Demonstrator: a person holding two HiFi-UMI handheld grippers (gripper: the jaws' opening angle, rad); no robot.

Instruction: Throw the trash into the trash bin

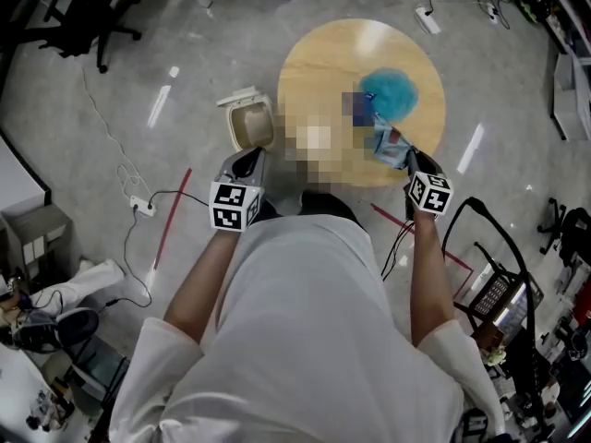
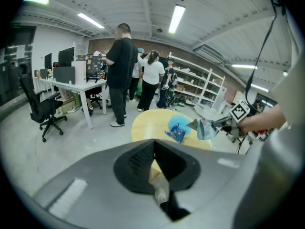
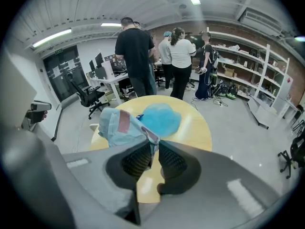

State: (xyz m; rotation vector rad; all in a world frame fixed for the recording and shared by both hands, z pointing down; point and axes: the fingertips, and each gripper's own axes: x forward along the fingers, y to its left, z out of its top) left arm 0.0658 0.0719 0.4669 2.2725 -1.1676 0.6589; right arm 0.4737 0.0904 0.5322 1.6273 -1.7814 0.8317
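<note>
My right gripper [image 1: 410, 159] pinches the crumpled blue wrapper [image 1: 390, 144], well right of the trash bin [image 1: 251, 124]; carry should go left. My left gripper [image 1: 246, 161] closed, empty, just beside bin.

L claw [image 2: 153, 147] closed, empty; R claw [image 2: 217, 124] holds wrapper [image 2: 203, 128] by table [image 2: 147, 123].

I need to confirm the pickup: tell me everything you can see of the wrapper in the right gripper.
The wrapper is a crumpled, light blue, plastic-looking packet with a reddish stripe. The right gripper pinches one corner. The rest sticks out beyond the jaws, held in the air over the table's near edge, touching nothing else.
</note>
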